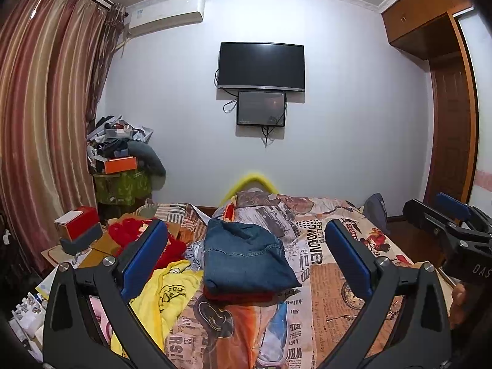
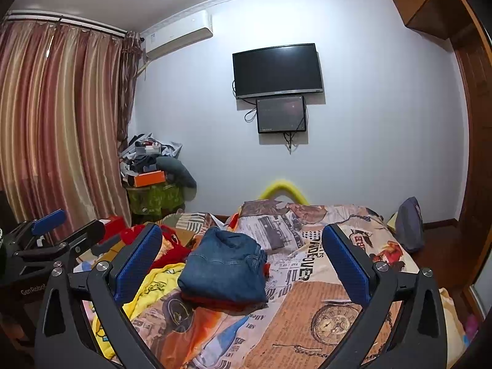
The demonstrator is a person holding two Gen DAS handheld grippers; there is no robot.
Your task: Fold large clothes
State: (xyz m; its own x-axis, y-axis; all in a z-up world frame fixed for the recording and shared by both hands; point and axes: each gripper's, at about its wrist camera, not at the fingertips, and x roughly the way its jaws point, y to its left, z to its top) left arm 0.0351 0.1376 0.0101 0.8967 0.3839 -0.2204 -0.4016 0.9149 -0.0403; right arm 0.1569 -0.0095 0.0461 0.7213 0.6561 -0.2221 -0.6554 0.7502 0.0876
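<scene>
Both the left gripper (image 1: 246, 255) and right gripper (image 2: 243, 258) hang spread and empty above the bed (image 2: 323, 301). The folded jeans (image 1: 246, 258) sit mid-bed on a red garment (image 1: 240, 296), likely stacked as finished; the unfolded yellow shirt (image 1: 166, 295) waits near left.

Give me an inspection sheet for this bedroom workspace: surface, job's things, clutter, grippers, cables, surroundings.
Surface: bed under a newspaper-print cover, rumpled.
Job's things: folded denim garment stacked on a folded red garment; unfolded yellow garment to their left; red fluffy garment behind it.
Clutter: boxes at the bed's left edge; heaped corner pile.
Grippers: left gripper and right gripper both open, holding nothing, above the bed.
Cables: loose leads hang beside the small screen.
Surroundings: television, air conditioner, curtains, wardrobe.
</scene>
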